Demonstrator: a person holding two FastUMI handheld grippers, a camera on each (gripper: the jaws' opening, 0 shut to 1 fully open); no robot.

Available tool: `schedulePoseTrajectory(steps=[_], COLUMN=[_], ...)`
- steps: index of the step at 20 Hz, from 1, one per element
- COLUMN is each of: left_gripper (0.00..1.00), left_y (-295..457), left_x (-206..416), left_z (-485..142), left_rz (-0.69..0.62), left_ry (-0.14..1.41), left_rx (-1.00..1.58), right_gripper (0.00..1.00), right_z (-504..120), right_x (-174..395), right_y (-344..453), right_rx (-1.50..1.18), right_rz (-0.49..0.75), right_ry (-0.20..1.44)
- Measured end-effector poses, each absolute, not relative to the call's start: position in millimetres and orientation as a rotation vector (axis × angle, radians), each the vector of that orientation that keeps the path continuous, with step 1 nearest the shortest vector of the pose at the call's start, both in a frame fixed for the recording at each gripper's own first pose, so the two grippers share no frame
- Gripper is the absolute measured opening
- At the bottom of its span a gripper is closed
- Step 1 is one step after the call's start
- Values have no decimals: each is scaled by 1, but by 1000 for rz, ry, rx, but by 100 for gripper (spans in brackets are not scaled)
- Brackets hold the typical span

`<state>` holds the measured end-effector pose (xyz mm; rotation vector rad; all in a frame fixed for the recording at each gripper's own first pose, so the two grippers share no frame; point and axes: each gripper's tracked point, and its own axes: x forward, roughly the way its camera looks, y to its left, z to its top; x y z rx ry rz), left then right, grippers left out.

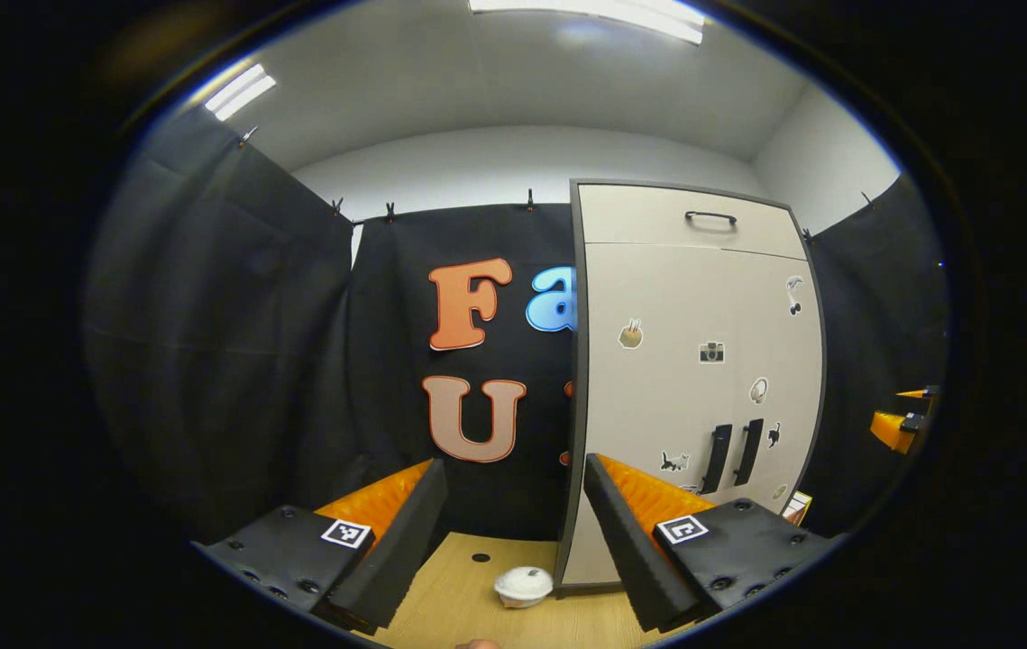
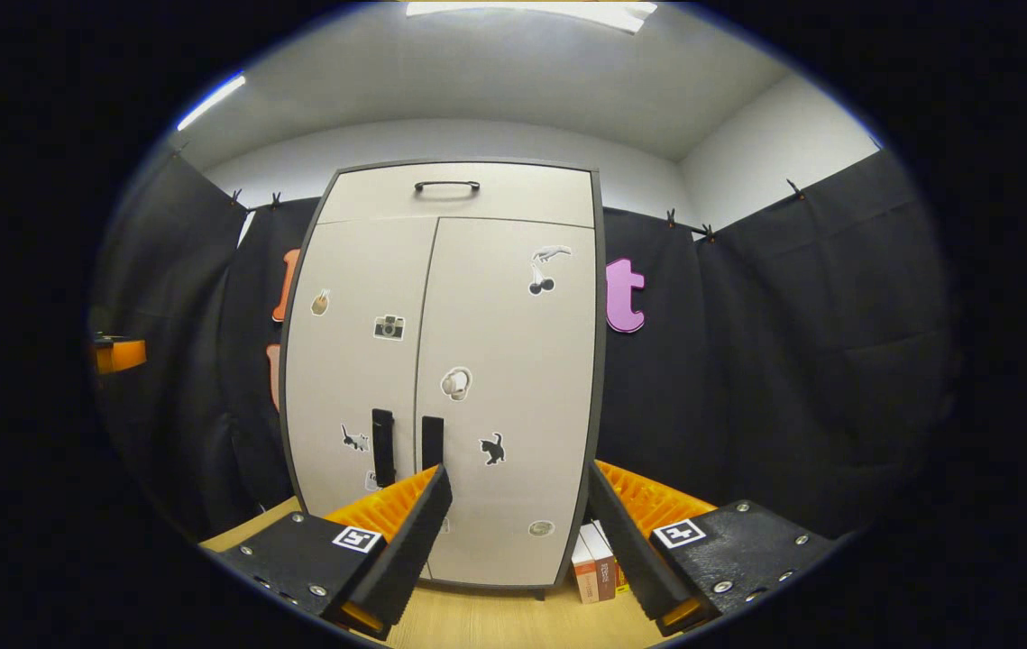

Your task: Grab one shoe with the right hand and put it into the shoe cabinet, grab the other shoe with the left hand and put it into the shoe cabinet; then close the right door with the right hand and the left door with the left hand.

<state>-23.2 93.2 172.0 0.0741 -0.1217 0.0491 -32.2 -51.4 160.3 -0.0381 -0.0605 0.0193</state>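
The shoe cabinet [image 2: 441,361] is a tall pale cupboard with a dark frame, stickers on its two doors and a drawer on top. Both doors are closed, their two dark handles [image 2: 407,446] side by side low in the middle. In the left gripper view the cabinet [image 1: 693,361] stands to the right. My left gripper [image 1: 513,532] is open with nothing between its fingers, well back from the cabinet. My right gripper [image 2: 518,532] is open too, empty, facing the right door from a distance. At the far right edge of the left gripper view, part of the other gripper [image 1: 905,424] shows.
The cabinet stands on a wooden tabletop [image 1: 468,595]. A small white round object [image 1: 523,585] lies on it left of the cabinet's foot. Some books or boxes [image 2: 594,563] stand on the table right of the cabinet. Black cloth walls surround the booth.
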Motion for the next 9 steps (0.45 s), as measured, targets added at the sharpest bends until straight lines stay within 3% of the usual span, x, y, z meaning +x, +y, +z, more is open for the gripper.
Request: schedulePoseTrajectory(steps=[9], left_gripper=[99], left_y=[112], left_x=[-28], left_z=[185], left_rz=[33], left_ry=[-162], left_rx=[49], right_gripper=[94], right_z=[176], right_x=[-47], right_y=[-38], right_rx=[-34], right_rz=[-4], right_ry=[-97])
